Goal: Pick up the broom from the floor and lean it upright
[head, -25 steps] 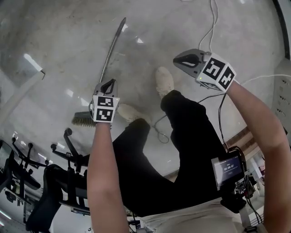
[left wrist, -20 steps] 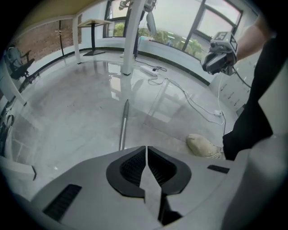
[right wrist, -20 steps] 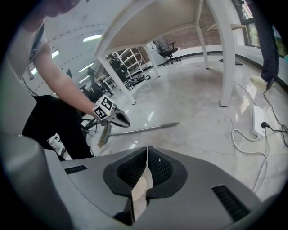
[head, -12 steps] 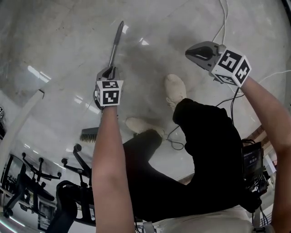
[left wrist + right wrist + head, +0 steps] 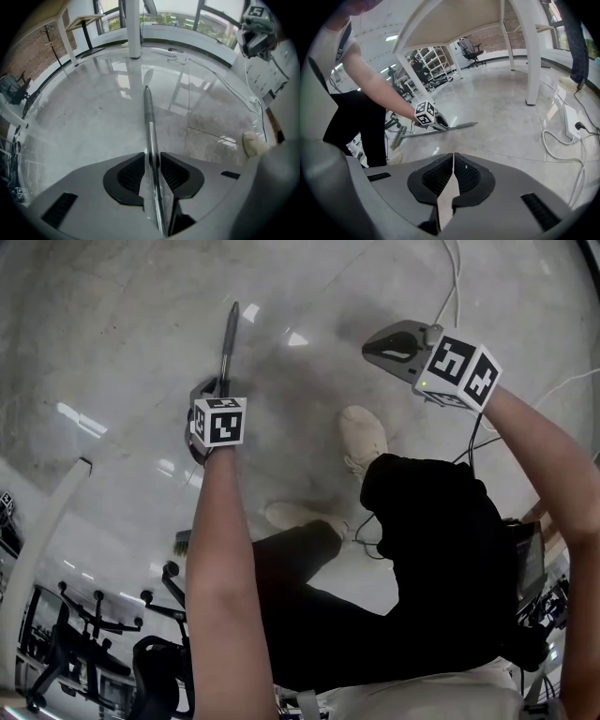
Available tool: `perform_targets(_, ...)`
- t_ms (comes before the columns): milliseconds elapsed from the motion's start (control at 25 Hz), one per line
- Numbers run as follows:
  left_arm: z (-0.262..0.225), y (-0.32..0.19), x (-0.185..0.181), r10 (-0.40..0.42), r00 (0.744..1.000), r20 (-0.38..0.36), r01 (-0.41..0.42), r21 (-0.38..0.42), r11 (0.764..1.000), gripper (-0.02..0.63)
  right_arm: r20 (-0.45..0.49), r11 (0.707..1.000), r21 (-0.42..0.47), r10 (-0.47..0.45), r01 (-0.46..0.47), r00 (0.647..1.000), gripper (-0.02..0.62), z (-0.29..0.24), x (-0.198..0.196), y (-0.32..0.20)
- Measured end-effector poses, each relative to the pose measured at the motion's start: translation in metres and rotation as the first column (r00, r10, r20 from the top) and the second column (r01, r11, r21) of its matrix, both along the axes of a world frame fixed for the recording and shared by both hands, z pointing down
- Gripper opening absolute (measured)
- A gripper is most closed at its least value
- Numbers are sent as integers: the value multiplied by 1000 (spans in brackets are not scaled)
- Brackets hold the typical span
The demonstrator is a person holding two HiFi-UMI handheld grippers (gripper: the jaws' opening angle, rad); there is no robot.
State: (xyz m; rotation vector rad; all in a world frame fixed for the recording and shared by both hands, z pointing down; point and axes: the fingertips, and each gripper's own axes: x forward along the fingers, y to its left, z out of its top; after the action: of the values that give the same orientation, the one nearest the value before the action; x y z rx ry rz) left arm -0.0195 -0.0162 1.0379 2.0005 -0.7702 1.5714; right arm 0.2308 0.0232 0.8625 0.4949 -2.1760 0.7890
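1. The broom [image 5: 228, 334] is lying flat on the glossy grey floor [image 5: 112, 315]. Its metal handle is running away towards the far side, and its brush head [image 5: 181, 540] is lying at the near left, partly behind the person's left arm.
2. The left claw [image 5: 152, 158] is pointing steeply down over the handle, part-way along it. Its jaws have just been opening and are now standing narrowly apart. The handle is passing straight between them, and a thin dark gap is showing beside it, so the pads are not pressing on it.
3. The right claw [image 5: 453, 159] is hanging at the far right, well apart from the broom. Its jaws are sitting together with nothing between them, and it is looking across the floor at the left claw and the broom.
4. The person's light shoe [image 5: 361, 437] is standing on the floor between the two claws, nearer than both.
5. A white cable [image 5: 562, 140] is curling over the floor at the right, beside a white power strip [image 5: 571, 117].
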Motion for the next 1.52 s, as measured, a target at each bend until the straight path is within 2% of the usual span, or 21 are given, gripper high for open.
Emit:
perform_targets(160,12,3,-1,17,1000,12,-16,-41,999,101,-15,1000,10,-16,17,1000,18,2,1,-9)
perform_targets(360,5,7,3,-29,1000,-4,29,-80,996,77,-36,1000,29,4,-3,999,18,-7,8,-22)
perform_targets(600,-33,8,7,-45,996,-79,42,-37,998,74,-41,1000,-2,12,-12,999,18,-17,3,-22)
perform_targets(720,-72,10,5,-39,991,-127,42,16,999,72,-44,1000,-18,12,-12,999,18,-32,-4,-18)
perform_targets(1000,-195,32,-25,-31,978,-207,53,103,993,72,-25,999,-27,-45,44,999,18,-121,-46,2)
perform_targets(1320,-330,56,-84,-116,967,-226,155,162,975,71,-21,994,-5,-105,105,994,18,-240,-93,12)
perform_targets(1520,-369,70,-123,-176,960,-219,225,227,948,71,-6,991,-27,-130,129,992,18,-257,-113,23)
